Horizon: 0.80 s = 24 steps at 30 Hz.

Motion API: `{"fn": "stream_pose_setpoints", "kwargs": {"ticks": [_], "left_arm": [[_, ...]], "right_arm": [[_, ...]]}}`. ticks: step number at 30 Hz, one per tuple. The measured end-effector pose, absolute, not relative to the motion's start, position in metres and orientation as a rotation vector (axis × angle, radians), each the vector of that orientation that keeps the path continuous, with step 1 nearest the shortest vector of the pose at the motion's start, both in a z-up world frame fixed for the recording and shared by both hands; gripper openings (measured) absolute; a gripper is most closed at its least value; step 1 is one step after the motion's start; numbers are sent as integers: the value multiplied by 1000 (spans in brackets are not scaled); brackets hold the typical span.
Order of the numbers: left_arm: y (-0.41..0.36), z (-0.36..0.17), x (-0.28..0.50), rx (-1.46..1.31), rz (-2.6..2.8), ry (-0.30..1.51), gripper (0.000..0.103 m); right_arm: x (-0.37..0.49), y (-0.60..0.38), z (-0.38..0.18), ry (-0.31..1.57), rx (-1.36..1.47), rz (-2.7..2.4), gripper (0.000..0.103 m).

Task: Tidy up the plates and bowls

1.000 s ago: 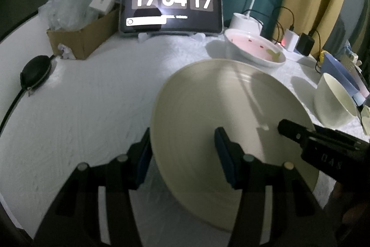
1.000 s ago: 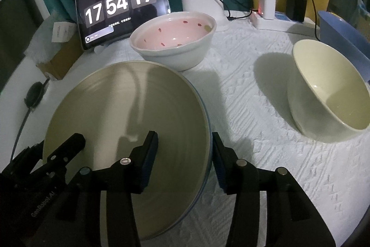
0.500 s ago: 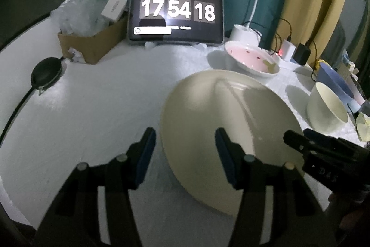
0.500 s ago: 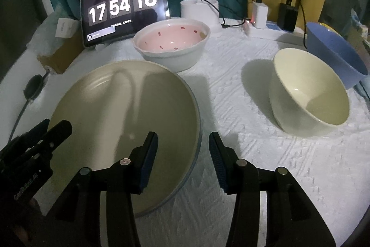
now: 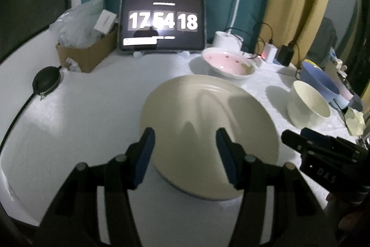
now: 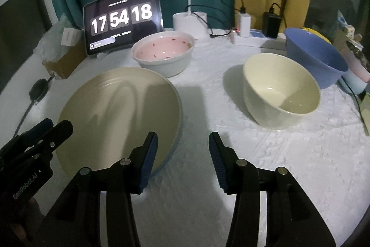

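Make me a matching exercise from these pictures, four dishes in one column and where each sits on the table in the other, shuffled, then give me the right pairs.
Dishes
1. cream plate
2. pink-lined bowl
3. cream bowl
4. blue bowl

Places
A. at the right edge of the table, beside the power strip
B. in front of the tablet clock and lamp base
C. nearest the two hand-held grippers, left of centre
D. on the white cloth just in front of the blue bowl

Pairs: 1-C, 2-B, 3-D, 4-A
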<state>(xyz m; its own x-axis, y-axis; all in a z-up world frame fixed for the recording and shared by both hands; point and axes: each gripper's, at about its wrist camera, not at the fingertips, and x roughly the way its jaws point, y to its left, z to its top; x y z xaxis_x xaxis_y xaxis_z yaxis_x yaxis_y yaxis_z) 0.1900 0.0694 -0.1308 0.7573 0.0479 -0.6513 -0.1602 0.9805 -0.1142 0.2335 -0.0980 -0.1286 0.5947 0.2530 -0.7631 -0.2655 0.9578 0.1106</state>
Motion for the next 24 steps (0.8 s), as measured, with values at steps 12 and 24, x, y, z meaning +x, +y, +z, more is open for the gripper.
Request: {"fn": "stream_pose_setpoints", "kwargs": {"ticks": [12,24], "left_arm": [[22,-121,186,-122,48,699,57],[-25,-119,191,-74,-1,709,57]], "right_arm": [[216,-140,-121,858,14,260,48],[210,-187,-120,843,57,215,48]]}}
